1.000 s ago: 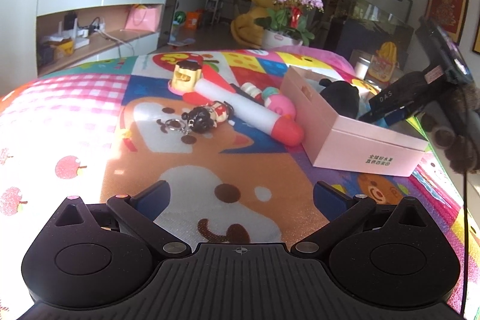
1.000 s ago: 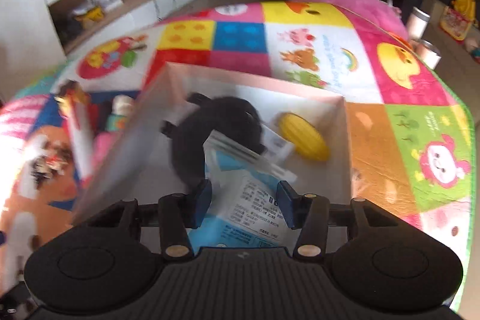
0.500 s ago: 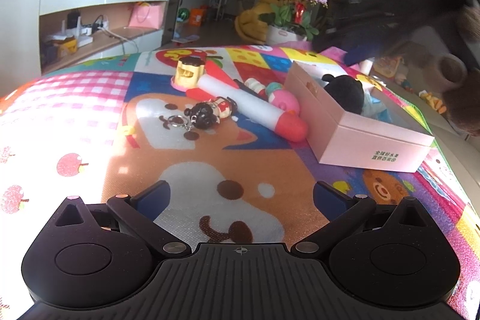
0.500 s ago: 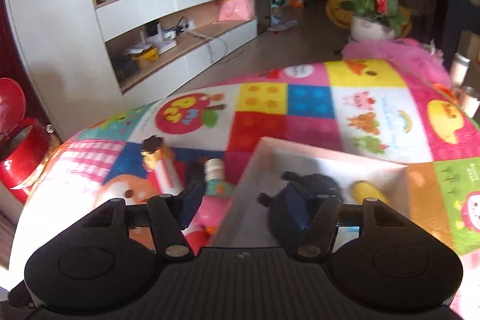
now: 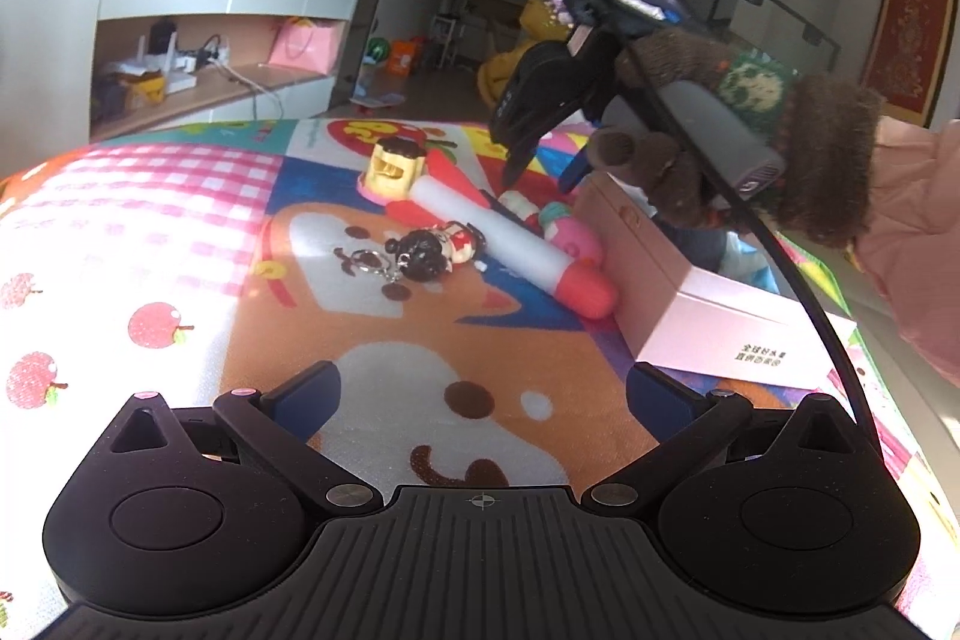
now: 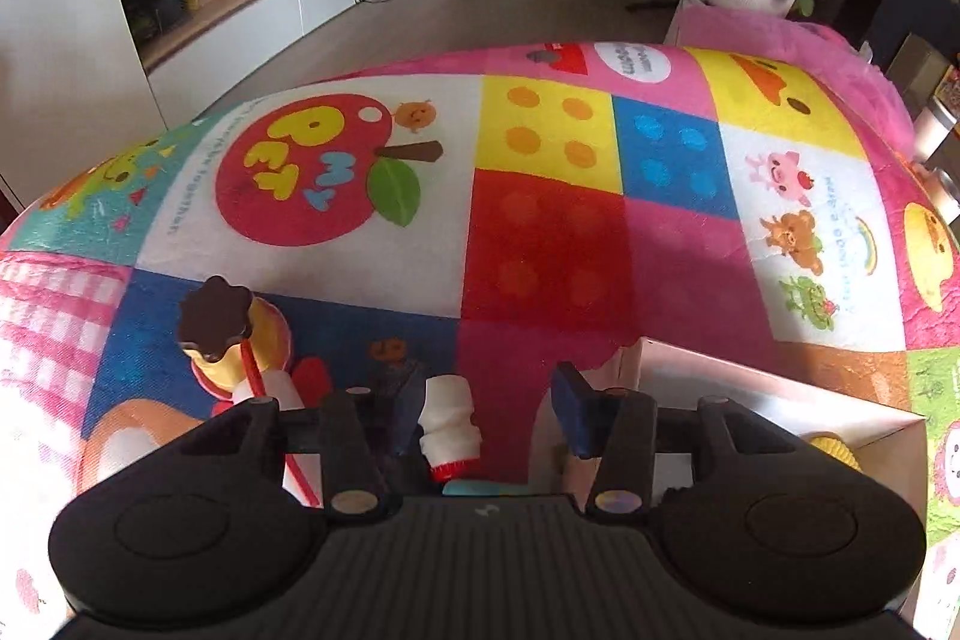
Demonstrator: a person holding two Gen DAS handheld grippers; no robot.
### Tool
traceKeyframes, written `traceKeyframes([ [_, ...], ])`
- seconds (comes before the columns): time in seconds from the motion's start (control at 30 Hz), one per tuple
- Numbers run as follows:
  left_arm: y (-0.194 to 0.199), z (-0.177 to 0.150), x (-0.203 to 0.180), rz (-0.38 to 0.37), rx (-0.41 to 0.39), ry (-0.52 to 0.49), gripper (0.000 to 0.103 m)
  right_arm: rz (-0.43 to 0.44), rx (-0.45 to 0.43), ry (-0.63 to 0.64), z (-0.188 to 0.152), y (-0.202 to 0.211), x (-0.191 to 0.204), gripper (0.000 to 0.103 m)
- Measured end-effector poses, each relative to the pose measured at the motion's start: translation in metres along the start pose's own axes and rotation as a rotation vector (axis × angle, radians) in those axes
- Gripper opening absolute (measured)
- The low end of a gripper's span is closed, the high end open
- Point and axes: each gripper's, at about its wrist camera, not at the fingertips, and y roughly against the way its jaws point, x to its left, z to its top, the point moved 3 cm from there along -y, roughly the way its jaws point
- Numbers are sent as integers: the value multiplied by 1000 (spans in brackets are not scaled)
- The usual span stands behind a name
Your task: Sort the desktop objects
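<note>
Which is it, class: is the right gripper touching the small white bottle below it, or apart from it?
Cannot tell. In the right wrist view the small white bottle sits beside the left pad of the closing right gripper, but the pad's edge overlaps it, hiding any contact or gap.

Two wrist views, shared mat (image 5: pixel 180 232)

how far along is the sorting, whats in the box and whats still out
Partly done: a yellow ridged toy already lies in the pale pink cardboard box. In hand: the right claw is closing above the small white bottle with a red cap, not gripping yet. Left: the big white-and-red marker toy, the black-haired doll keychain and the yellow cup-shaped toy. The left claw is open.
</note>
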Motion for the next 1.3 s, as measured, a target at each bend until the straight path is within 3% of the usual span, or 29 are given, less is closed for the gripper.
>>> traceKeyframes([
  [0.17, 1, 0, 4, -27, -7, 25, 103, 17, 67, -9, 0, -22, 8, 37],
  [0.27, 1, 0, 3, -40, -6, 23, 103, 111, 111, 25, -15, -11, 16, 25],
  [0.43, 1, 0, 1, -45, -5, 12, 103, 217, 145, 104, -57, 21, 32, 25],
  [0.57, 3, -2, -6, -48, -2, -32, 103, 351, 181, 145, -87, 54, 41, 25],
  [0.7, 2, -4, -14, -46, 18, -89, 103, 402, 141, 186, -116, 88, 38, 25],
  [0.93, -4, -6, -16, -6, 40, -115, 103, 482, -13, 83, -166, 142, -17, 25],
  [1.0, -5, -6, -18, 21, 46, -127, 103, 467, -27, 45, -188, 145, -35, 25],
  [1.17, -1, -6, -33, 76, -1, -208, 103, 322, -135, -16, -237, 144, -71, 27],
  [1.2, 2, -5, -37, 79, -23, -220, 103, 285, -174, -8, -244, 146, -76, 31],
  [1.27, 1, -1, -48, 58, -26, -246, 103, 205, -266, 5, -257, 150, -84, 50],
  [1.3, 0, 2, -55, 45, -21, -264, 103, 167, -318, 5, -265, 154, -89, 55],
])
